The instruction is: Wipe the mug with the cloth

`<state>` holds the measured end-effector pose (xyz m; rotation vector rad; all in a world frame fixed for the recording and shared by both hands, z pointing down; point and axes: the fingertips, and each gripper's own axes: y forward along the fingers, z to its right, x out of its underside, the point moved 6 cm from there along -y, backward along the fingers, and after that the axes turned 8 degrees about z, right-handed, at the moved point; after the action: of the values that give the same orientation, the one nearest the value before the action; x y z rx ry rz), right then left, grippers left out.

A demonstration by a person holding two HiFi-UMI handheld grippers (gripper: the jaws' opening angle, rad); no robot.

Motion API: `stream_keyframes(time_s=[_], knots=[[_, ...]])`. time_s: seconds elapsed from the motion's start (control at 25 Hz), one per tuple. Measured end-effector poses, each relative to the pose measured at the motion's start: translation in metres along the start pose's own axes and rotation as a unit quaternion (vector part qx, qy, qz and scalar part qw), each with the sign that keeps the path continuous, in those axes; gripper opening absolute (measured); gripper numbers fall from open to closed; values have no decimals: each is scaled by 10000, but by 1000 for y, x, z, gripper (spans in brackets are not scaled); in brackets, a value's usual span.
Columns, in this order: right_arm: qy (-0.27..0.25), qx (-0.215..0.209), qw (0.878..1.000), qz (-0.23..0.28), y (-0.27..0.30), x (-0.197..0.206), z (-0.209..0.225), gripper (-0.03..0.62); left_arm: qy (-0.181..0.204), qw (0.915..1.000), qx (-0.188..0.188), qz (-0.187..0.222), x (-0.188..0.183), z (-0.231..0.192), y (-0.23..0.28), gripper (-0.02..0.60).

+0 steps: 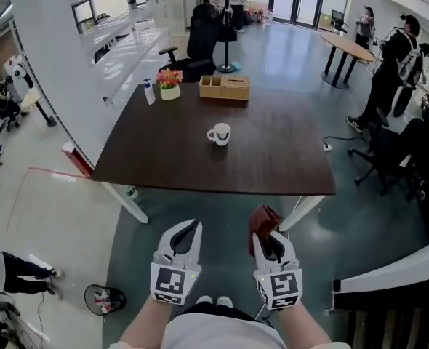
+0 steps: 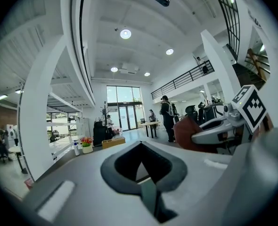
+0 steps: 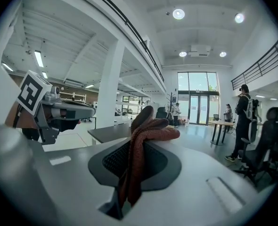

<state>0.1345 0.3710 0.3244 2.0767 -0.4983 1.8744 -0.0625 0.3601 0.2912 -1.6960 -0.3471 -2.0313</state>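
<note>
The left gripper [image 1: 189, 227] has its jaws together with nothing between them; in its own view only the dark pads meet around an empty gap. The right gripper [image 1: 269, 237] is clamped on the cloth [image 3: 141, 138], a reddish-brown knitted piece. It is bunched between the pads, and its top folds over beyond the jaw tips. Both grippers are held side by side over the floor, just short of the near edge of the bench [image 1: 273, 158]. Neither touches the bench.

The mug [image 1: 219, 134], white with a dark inside, stands upright on the dark benchtop. It is straight ahead of the two grippers and well apart from both, roughly on the line between them. Its handle points toward the left gripper's side. Neither the cloth nor any jaw touches it.

Farther ahead, past the mug, a wicker basket [image 1: 224, 87] sits near the far edge of the bench. Ahead and to the left of the left gripper are a pot of flowers [image 1: 170, 83] and, just beside it, a pump bottle [image 1: 149, 91]. A waste bin [image 1: 104, 298] stands on the floor to the left of the left gripper. A person [image 1: 390, 71] stands far off to the right, beyond the right gripper.
</note>
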Motion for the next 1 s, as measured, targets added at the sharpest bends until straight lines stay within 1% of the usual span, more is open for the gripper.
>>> stream_keyframes(time_s=[0.2,0.48,0.68,0.8,0.88,1.0], knots=[[82,90,9999,-28,-14,-6,-17,77,-62,9999,117,7,-6,1,-20,0],[57,48,10000,-32,-23,-12,-41,75,-231,9994,265,9,-12,-6,-39,0],[63,186,9998,0,-27,-17,-45,75,-271,9985,456,168,-18,-8,-45,0],[41,247,9997,6,-29,-20,-44,75,-328,9979,533,186,-21,-10,-46,0],[18,270,9996,15,-30,-23,-44,75,-376,9972,588,257,-23,-11,-45,0],[-9,257,9997,36,-29,-26,-46,75,-339,9970,607,346,-28,-13,-47,0]])
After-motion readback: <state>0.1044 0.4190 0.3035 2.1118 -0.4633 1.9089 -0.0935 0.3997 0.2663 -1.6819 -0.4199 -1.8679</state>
